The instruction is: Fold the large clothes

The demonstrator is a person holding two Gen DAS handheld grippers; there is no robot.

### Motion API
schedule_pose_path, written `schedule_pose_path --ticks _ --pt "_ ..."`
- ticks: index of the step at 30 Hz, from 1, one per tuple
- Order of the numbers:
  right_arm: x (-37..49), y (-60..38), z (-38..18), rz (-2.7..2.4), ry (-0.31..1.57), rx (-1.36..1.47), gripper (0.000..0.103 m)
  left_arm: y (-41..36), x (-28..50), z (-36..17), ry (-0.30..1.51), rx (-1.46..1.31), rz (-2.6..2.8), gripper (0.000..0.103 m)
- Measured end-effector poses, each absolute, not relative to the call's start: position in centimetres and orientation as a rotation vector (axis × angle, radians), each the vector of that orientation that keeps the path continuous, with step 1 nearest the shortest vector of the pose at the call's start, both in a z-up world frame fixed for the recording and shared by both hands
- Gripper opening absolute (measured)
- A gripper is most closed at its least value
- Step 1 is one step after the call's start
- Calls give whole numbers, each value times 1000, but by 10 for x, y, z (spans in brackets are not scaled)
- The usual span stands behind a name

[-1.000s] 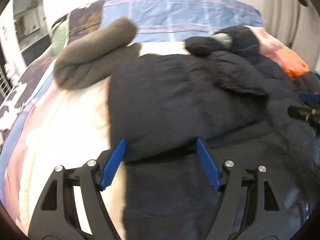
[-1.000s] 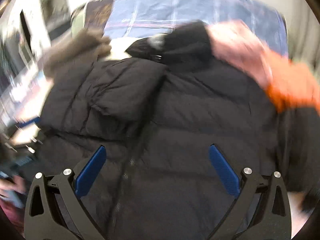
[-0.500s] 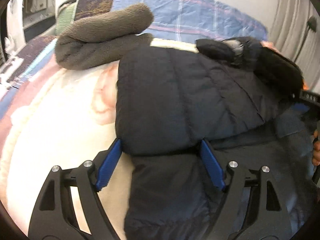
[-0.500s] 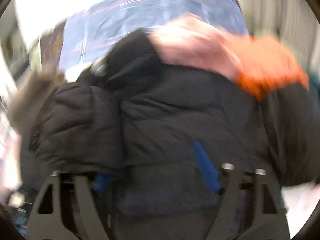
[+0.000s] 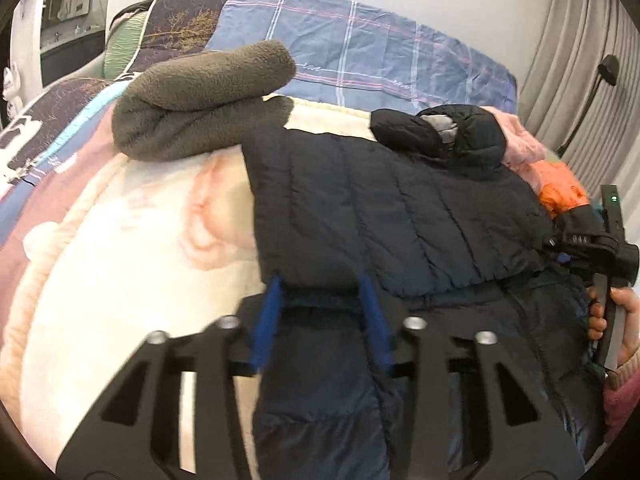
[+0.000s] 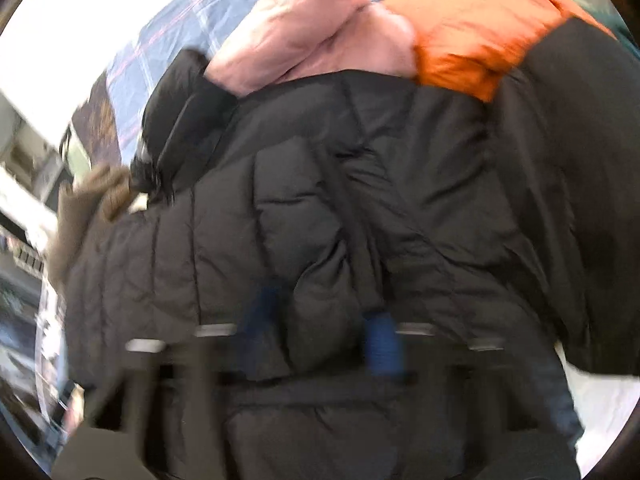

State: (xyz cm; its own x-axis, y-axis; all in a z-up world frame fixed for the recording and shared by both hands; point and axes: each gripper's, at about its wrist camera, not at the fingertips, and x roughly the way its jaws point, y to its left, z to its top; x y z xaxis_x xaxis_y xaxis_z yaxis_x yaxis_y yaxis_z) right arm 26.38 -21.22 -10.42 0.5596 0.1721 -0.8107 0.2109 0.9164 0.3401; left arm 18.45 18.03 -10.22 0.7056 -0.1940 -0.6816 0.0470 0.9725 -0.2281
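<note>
Jacket [image 5: 400,216] spread on bed [image 5: 120,248], one sleeve already folded across the body, remainder unfolded; left gripper [image 5: 320,312] narrowed onto the folded sleeve's cuff edge, right gripper [image 6: 320,332] pinching a puffy ridge near the middle, view blurred.

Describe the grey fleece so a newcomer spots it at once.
Start from the blue plaid bedding at the far end of the bed. Just in front of it, on the cream blanket, lies the grey fleece, rolled into a thick bundle against the far left corner of the black puffer jacket. It alone is fuzzy and matte; its neighbours are quilted or smooth.
</note>
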Motion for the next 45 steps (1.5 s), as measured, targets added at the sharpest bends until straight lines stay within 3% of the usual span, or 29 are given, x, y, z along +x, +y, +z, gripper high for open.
schedule_pose_path --ticks 2,5,7,8,9,16,18,20,22,24,30,32,35,40,45 --pt "253 -220 -95 -32 936 439 9 186 189 -103 793 -226 -115 25" --pt "244 -225 -87 -59 925 316 11 196 194 -102 800 -267 -91 23" --pt "242 -227 -93 -67 969 257 26 193 199 -100 789 -228 -62 23" --pt "238 -231 -94 -77 980 244 50 190 201 -99 785 -204 -46 23" --pt "233 -236 -93 -80 970 242 63 185 203 -97 784 -181 -34 23" --pt "213 -221 -41 -24 697 138 63 127 216 -68 734 -70 -154 23" --pt "222 -205 -49 59 753 121 62 104 227 -69 734 -23 -198 24" --pt "240 -193 -74 60 860 90 62 87 248 -87 786 3 -198 38" --pt "260 -188 -115 26 998 70 61 80 267 -114 846 12 -165 40" --pt "259 -189 -131 26 971 61 62 82 278 -146 877 -26 -171 40" --pt "252 -191 -94 34 889 -9 62 96 270 -149 848 -107 -211 42" --pt "256 -196 -60 37 782 -7 66 101 270 -149 844 -144 -230 43" --pt "287 -196 -25 92 733 11 88 101 270 -148 842 -149 -250 52" --pt "378 -186 -16 172 809 146 87 93 266 -146 833 -128 -272 61" --pt "448 -168 -7 180 863 117 87 96 268 -146 832 -151 -289 62"
